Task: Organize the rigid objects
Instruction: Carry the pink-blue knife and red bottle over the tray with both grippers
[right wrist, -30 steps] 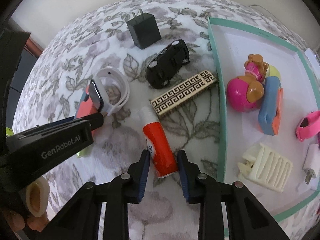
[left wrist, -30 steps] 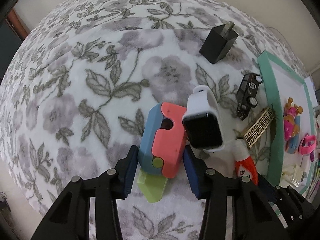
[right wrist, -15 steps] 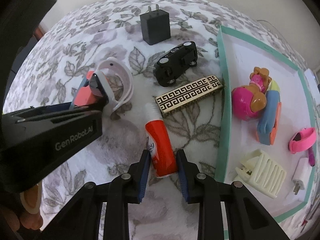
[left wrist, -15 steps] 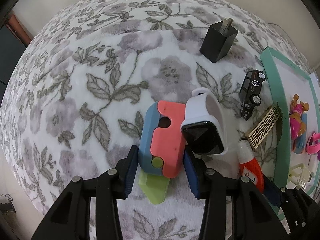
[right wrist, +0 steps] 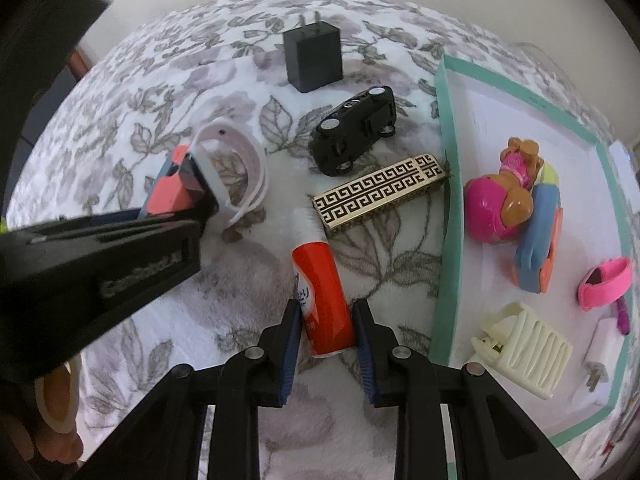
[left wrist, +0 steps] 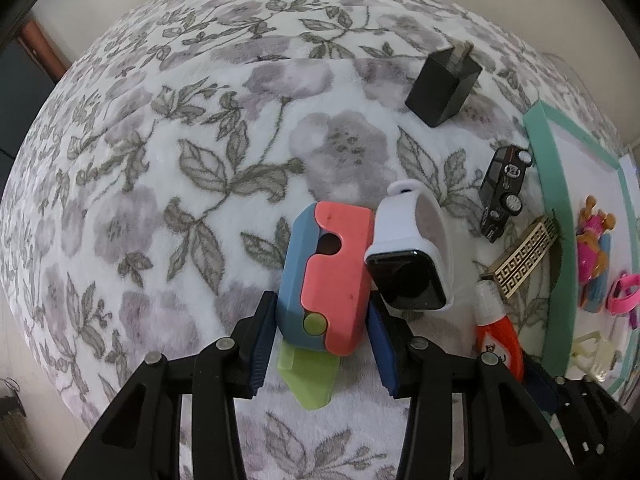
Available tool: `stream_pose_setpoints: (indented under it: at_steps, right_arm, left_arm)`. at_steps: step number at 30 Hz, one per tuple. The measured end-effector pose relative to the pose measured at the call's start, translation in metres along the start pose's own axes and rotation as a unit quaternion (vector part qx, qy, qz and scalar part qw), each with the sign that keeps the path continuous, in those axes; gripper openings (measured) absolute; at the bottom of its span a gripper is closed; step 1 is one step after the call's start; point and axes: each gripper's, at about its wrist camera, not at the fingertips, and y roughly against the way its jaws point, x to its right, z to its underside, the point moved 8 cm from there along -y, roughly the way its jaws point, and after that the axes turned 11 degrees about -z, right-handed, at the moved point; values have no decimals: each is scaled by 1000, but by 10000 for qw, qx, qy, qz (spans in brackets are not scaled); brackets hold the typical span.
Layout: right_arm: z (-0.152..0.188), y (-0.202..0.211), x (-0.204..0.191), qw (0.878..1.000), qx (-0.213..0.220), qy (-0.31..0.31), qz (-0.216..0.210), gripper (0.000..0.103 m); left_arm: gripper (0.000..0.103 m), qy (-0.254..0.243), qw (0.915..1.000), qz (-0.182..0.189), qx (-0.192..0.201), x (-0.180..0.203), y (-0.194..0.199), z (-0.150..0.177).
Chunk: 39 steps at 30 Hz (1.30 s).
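Right tool (right wrist: pixel 326 322) closing narrowly on the red tube (right wrist: pixel 322 300); right of it, the teal tray (right wrist: pixel 446 240) holds toys; left tool (left wrist: pixel 320 344) clasps the coral-blue toy (left wrist: pixel 326 280).

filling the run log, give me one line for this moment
left claw: gripping blue-pink toy | right claw: just closed onto red tube | tray: partly filled

The tabletop (right wrist: pixel 168 128) carries a toy knife (left wrist: pixel 328 280) with a smartwatch (left wrist: pixel 412 256) touching its right side. Right of these a glue tube (right wrist: pixel 320 292) lies, with a patterned box (right wrist: pixel 380 196) behind it, then a toy car (right wrist: pixel 356 128) and a charger (right wrist: pixel 314 58) farthest back. A tray (right wrist: pixel 446 200) is set at the right, the box's end against its wall.
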Motion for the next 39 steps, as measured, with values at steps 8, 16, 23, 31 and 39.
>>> stream_pose_setpoints:
  at_steps: [8,16,23,31,39]
  right_arm:
    - [-17,27,-8,9975,447,-199,-516,26]
    - [-34,59,8,9914,966,-543,-694,22]
    - [-37,72,22,9872,1145,-759,-809,22]
    - [-48,138,70,9686,2136,-1214,-381,22]
    - [-27,165,154,9484,2422,-2006,405,22]
  left_arm:
    - [45,427,9964,364,639,-21,47,-20]
    - [45,792,9851,736,1338,-31,98,-33]
    - [45,782,9796,886,1623,-23,117,-38]
    - [45,591,9756,1129,1789,9,138,-39]
    - [45,-165,9699,1433,1964,91,167,-30]
